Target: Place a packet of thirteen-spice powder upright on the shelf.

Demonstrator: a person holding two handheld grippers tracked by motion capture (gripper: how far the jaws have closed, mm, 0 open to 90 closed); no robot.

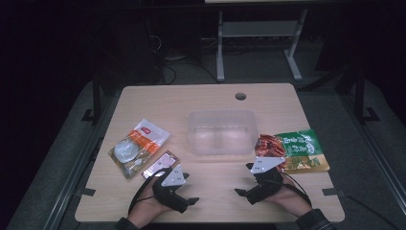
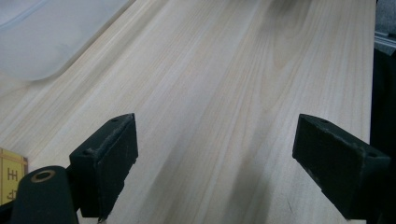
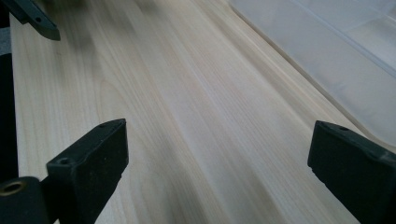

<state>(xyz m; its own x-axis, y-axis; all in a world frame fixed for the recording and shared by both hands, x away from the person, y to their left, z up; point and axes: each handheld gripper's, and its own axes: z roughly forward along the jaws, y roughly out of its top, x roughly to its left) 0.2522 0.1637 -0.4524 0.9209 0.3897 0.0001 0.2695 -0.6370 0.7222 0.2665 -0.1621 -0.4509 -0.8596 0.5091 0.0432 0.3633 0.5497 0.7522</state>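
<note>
- The small pink snack packet (image 1: pixel 161 164) lies flat on the table (image 1: pixel 210 191), just beside the left claw (image 1: pixel 191 200); the red-and-green snack bag (image 1: pixel 293 150) lies just beyond the right claw (image 1: pixel 238 192).
- Both claws rest low near the table's front edge, jaws spread wide and holding nothing.
- Judging from the layout, the packets go into the clear plastic container (image 1: pixel 221 132) between them.
- Turn the left claw toward the pink packet and pinch a raised edge, since flat film slips.
</note>
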